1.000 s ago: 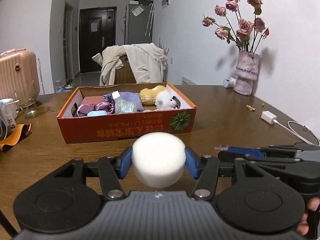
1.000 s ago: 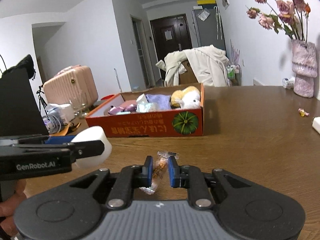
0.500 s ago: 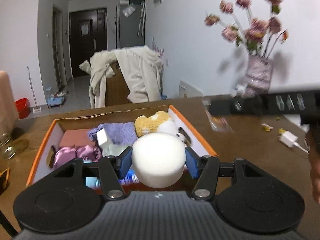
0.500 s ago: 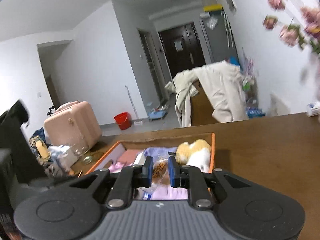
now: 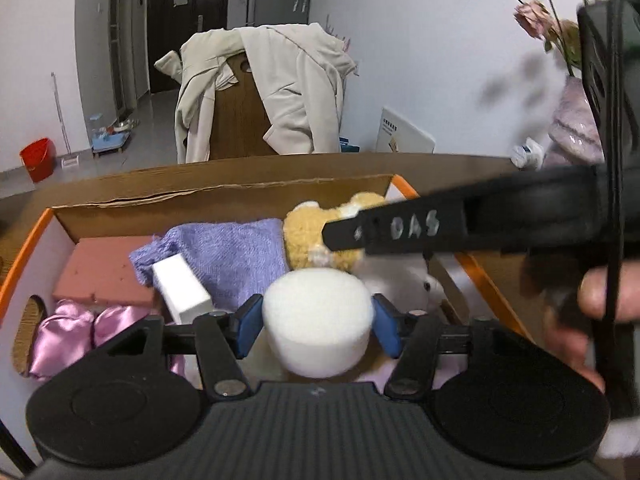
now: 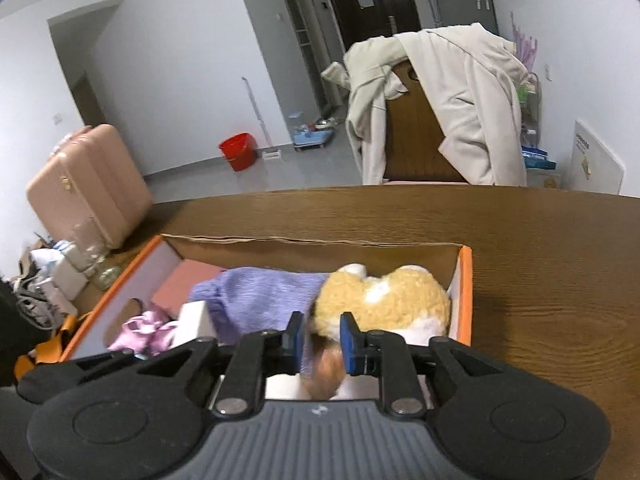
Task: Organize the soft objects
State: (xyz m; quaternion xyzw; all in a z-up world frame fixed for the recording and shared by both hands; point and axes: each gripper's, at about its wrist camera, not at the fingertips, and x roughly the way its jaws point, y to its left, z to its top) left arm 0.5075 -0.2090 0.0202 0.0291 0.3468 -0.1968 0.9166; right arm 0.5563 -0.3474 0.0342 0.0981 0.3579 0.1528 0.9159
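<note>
1. In the left wrist view the left gripper (image 5: pixel 316 320) hangs over the near part of the cardboard box (image 5: pixel 224 200). The white foam cylinder (image 5: pixel 318 320) sits between its blue pads (image 5: pixel 246 330); the jaws have just been opening, and a thin gap shows at each side, so the pads no longer press on it.
2. In the right wrist view the right gripper (image 6: pixel 322 340) also hangs over the box (image 6: pixel 464 296), near its right wall. Its jaws have just been opening and stand a little apart. A blurred orange snack packet (image 6: pixel 326 372) lies low between and below the pads; I cannot tell whether it touches them. The left view does not show this packet.
3. Only the left view shows the right gripper from the side, as a dark bar (image 5: pixel 460 224) crossing the box's right edge, with fingers (image 5: pixel 600 292) of the person's hand behind it.
4. Inside the box, both views show a white block (image 5: pixel 182 290), pink satin cloth (image 5: pixel 72 332) near the left wall, a pink sponge slab (image 5: pixel 102 268) toward the far left corner, a purple towel (image 5: pixel 236 256) in the middle and a yellow plush toy (image 6: pixel 384 300) by the far right corner.
5. A white plush (image 5: pixel 404 280) beside the cylinder shows clearly only in the left view.
6. Beyond the brown table (image 6: pixel 540 240) stands a chair draped with a beige coat (image 6: pixel 452 92); only the right view shows the pink suitcase (image 6: pixel 84 188).
</note>
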